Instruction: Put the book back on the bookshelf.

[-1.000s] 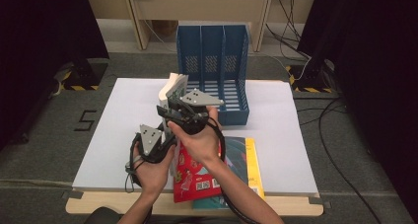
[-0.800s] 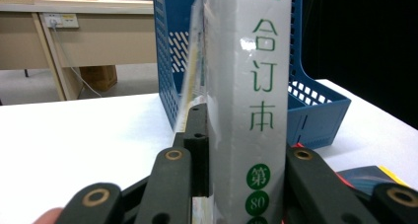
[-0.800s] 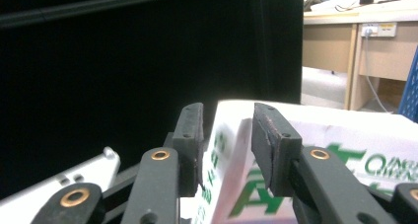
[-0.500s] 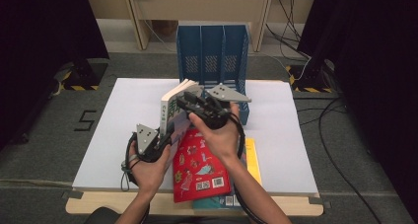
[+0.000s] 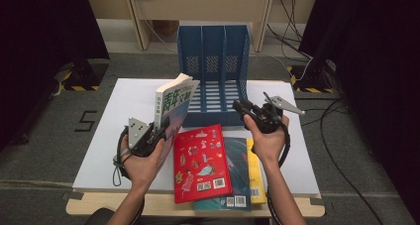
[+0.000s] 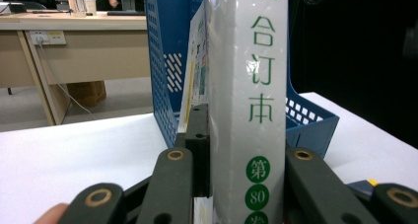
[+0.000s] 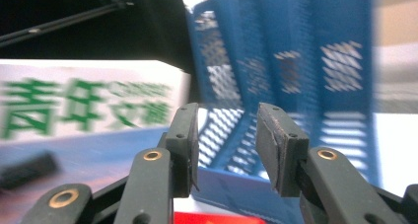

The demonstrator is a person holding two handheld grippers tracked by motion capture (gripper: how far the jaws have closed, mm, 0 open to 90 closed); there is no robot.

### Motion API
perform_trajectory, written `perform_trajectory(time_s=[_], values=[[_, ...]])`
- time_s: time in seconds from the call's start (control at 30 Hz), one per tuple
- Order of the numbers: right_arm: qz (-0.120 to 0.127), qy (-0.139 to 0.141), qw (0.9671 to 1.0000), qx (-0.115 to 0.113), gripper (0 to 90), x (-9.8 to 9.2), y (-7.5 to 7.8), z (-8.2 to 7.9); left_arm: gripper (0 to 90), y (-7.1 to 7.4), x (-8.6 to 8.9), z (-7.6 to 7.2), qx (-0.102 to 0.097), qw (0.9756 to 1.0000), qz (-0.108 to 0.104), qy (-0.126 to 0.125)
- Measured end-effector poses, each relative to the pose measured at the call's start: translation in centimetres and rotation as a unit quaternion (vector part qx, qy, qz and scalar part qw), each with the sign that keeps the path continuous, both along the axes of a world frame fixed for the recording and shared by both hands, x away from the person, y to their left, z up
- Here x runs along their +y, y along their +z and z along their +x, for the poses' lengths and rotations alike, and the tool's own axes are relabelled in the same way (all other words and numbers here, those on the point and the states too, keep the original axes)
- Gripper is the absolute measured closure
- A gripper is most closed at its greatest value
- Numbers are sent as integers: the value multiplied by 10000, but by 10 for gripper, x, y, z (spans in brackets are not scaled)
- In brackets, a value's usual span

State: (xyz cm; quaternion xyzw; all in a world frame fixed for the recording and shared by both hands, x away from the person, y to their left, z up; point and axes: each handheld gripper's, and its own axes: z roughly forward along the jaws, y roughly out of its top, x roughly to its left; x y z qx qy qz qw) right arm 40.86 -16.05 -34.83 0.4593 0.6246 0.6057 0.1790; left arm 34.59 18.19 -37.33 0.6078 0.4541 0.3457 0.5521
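While your left gripper (image 5: 157,136) stays clamped on the thick white-spined book (image 5: 174,106), upright before the blue three-slot file rack (image 5: 214,61) mid-desk, your right gripper (image 5: 243,107) has let go, jaws apart, empty; slotting comes next.

In the right gripper view the book (image 7: 84,110) and the file rack (image 7: 296,61) are smeared by motion blur, while in the left gripper view the book's (image 6: 246,86) spine runs off the top and bottom edges.
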Motion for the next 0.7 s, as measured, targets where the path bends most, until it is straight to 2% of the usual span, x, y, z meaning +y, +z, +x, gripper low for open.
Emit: perform_trajectory(time_s=[0.13, 0.33, 0.5, 0.7], values=[[-14, -252, 9994, 243, 616, -26, -21, 0, 736, 5, 5, 2, -15, 10000, -59, -40], [11, -537, 9972, 524, 618, -52, -44, -5, 736, 17, 10, 4, -167, 9998, -109, -100], [-26, -592, 9956, 726, 619, -63, -60, -8, 736, 24, 14, 5, -269, 9994, -141, -183], [-27, -653, 9943, 845, 620, -71, -73, -10, 736, 29, 16, 9, -329, 9989, -103, -313]])
